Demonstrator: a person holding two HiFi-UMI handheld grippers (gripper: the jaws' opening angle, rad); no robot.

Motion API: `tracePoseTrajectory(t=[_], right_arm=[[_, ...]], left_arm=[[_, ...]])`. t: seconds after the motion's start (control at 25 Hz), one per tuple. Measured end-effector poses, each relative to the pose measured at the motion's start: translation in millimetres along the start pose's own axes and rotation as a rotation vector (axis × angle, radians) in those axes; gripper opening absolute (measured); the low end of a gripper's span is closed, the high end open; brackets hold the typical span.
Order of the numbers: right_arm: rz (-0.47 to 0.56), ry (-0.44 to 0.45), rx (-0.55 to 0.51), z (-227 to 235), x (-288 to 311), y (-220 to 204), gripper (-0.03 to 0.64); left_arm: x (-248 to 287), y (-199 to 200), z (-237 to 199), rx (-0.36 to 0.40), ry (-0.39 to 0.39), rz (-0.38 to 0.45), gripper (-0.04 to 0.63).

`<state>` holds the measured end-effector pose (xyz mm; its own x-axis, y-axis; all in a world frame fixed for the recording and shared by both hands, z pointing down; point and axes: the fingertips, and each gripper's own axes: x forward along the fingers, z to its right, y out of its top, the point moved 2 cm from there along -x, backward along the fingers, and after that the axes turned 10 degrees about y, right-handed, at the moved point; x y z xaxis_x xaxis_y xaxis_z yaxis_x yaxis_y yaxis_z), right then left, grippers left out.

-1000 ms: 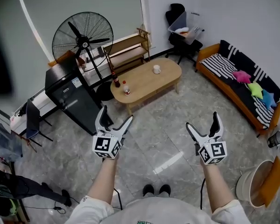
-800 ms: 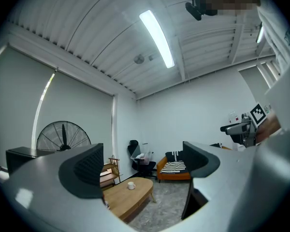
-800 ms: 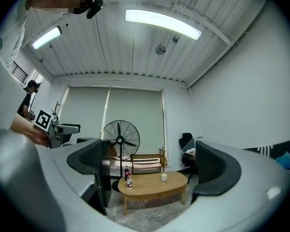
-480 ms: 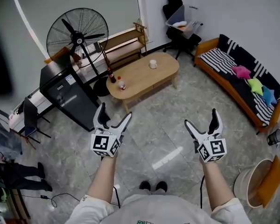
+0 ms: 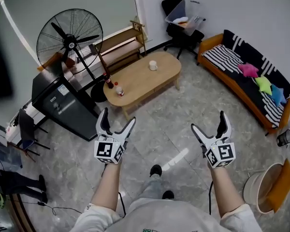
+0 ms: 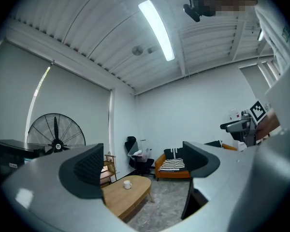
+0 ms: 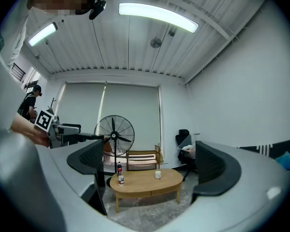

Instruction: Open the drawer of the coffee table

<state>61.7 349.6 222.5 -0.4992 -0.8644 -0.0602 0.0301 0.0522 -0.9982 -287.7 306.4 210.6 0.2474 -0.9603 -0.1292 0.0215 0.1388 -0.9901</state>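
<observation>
The oval wooden coffee table (image 5: 145, 78) stands across the room, with a white mug (image 5: 153, 65) and two bottles (image 5: 112, 86) on its top. Its drawer front (image 7: 149, 193) shows in the side rail and looks shut. My left gripper (image 5: 116, 123) and right gripper (image 5: 210, 125) are held out over the grey floor, well short of the table. Both are open with nothing between their jaws. The table also shows in the left gripper view (image 6: 125, 198) and in the right gripper view (image 7: 146, 181), framed between the jaws.
A large standing fan (image 5: 70, 33), a black cabinet (image 5: 63, 105) and a wooden bench (image 5: 117, 47) stand behind the table. An orange sofa with cushions (image 5: 249, 76) lines the right wall; an office chair (image 5: 176, 18) stands in the corner. A white bucket (image 5: 263, 192) is at my right.
The view has shifted as the person steps forward; the table and furniture slide left and a foot shows ahead. Both grippers keep their pose and stay open.
</observation>
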Motion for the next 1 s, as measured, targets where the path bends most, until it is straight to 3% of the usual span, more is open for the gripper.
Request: tracePoseTrajectory(t=[0.52,1.0], right_arm=[[-0.015,-0.094,-0.027,55.2,131.2,-3.3,0.589],[-0.039,-0.099,-0.043,87.4,173.3,-0.1,0.589]], left_arm=[[161.4,-39.0,-55.0,-0.036,-0.091,-0.001,0.492],[231.0,-36.7,-52.1,-0.038,-0.133,0.015,0.492]])
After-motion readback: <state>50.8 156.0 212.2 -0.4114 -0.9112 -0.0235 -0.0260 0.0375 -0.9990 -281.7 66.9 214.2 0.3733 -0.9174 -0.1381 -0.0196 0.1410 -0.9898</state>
